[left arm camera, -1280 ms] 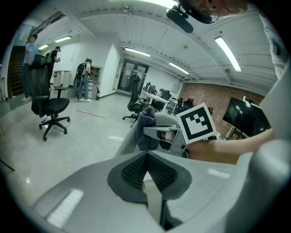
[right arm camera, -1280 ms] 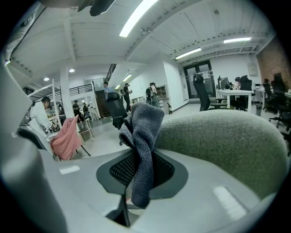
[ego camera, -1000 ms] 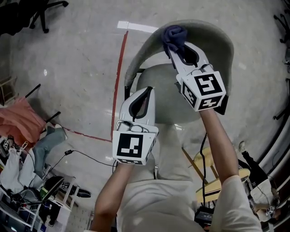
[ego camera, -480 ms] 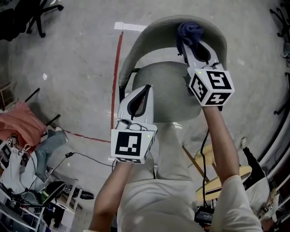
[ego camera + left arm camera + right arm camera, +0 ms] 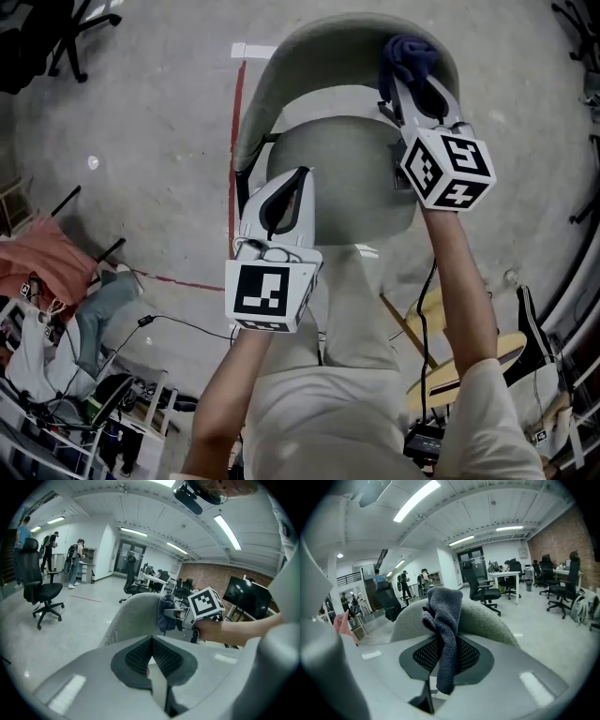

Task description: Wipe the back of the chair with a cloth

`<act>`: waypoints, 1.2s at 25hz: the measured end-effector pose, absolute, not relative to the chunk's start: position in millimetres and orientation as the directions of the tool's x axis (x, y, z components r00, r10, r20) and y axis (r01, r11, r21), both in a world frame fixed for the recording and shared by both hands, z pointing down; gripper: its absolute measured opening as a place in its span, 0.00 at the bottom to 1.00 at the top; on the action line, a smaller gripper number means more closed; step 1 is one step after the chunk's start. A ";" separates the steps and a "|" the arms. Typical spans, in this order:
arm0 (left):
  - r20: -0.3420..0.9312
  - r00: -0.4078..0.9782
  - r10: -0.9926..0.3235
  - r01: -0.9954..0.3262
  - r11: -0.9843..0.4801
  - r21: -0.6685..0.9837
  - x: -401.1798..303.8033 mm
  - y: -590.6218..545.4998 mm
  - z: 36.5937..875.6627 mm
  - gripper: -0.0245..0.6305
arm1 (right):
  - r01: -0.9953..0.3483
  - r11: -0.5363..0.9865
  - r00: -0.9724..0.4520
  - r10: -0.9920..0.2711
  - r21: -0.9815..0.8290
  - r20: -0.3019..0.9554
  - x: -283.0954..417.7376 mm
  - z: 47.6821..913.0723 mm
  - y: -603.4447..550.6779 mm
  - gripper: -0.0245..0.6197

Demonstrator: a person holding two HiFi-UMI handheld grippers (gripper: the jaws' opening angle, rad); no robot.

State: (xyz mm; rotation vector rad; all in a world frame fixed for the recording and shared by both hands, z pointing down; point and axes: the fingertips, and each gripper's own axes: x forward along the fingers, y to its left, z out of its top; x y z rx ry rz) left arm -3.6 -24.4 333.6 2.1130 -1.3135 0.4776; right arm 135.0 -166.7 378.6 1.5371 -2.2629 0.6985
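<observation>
A grey-green chair has its curved back [image 5: 281, 70] at the top of the head view and its seat [image 5: 342, 178] below it. My right gripper [image 5: 405, 77] is shut on a dark blue cloth [image 5: 409, 52], which presses on the right part of the back's top edge. In the right gripper view the cloth [image 5: 444, 616] hangs between the jaws against the chair back [image 5: 485, 616]. My left gripper [image 5: 302, 174] hovers over the seat's left side, shut and holding nothing. The left gripper view shows its closed tips [image 5: 151, 640], the chair back [image 5: 133, 616] and the cloth [image 5: 166, 613].
A red floor line [image 5: 233, 141] and a strip of white tape [image 5: 249, 51] lie left of the chair. Pink fabric [image 5: 37, 255], cables and clutter sit at the lower left, and a wooden stool [image 5: 441, 323] at the lower right. Black office chairs [image 5: 41, 585] and people stand farther off.
My right gripper has slid the cloth to the right along the top of the chair back. The left gripper has stayed shut over the seat.
</observation>
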 end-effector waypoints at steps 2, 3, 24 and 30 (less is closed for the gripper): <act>0.584 0.447 -0.677 -0.894 -0.334 0.298 -0.8 -22.9 333.5 0.04 | -0.936 0.280 -0.351 -0.779 -0.213 0.520 145.0 379.0 -163.9 0.17; 0.584 0.449 -0.677 -0.894 -0.336 0.297 0.9 -22.2 333.2 0.04 | -0.940 0.268 -0.341 -0.781 -0.212 0.523 150.0 379.2 -162.3 0.17; 0.582 0.505 -0.638 -0.862 -0.402 0.308 21.7 -3.8 336.0 0.04 | -0.974 0.111 -0.202 -0.817 -0.196 0.540 200.5 380.0 -125.5 0.17; 0.581 0.494 -0.647 -0.869 -0.386 0.309 7.8 -2.0 336.0 0.04 | -0.928 0.313 -0.372 -0.774 -0.202 0.512 137.1 374.7 -107.4 0.17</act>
